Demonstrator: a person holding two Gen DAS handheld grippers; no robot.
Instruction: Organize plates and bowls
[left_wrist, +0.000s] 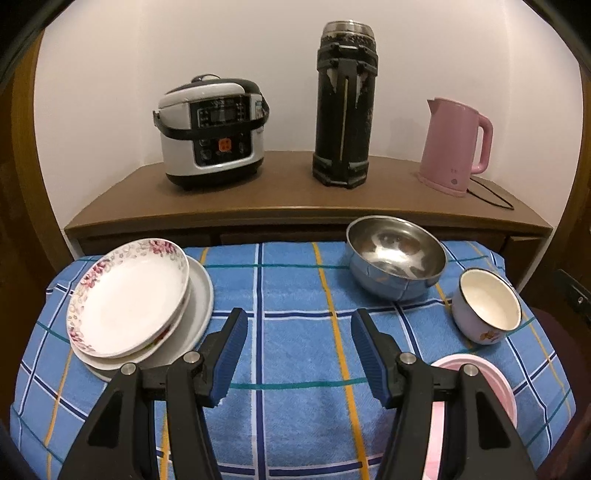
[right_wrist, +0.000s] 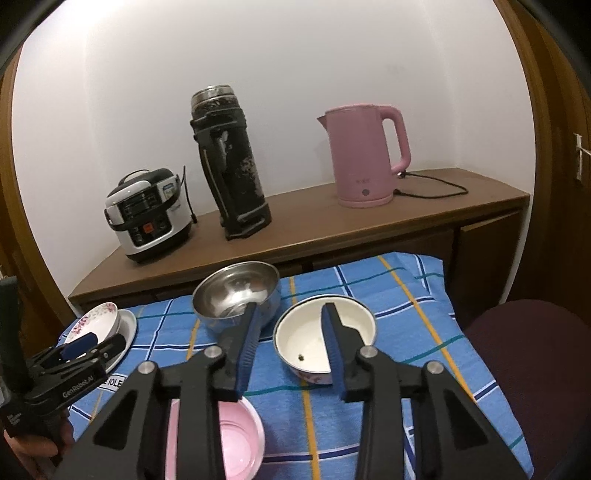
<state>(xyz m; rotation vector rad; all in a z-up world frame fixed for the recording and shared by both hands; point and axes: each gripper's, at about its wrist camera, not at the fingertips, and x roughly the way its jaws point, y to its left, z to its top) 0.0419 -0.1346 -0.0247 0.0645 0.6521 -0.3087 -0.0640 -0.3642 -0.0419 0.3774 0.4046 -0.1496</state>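
On the blue checked table, our right hand-held gripper gapes wide, empty, over the enamel bowl, whose slick rim we judge could slip or knock the steel bowl.

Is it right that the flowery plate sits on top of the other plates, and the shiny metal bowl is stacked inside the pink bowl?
Not quite. The flowery plate does sit on top of the other plates, but the shiny metal bowl is not inside the pink bowl. It stands by itself on the blue cloth, farther back, with the pink bowl near the front. The right wrist view shows both apart.
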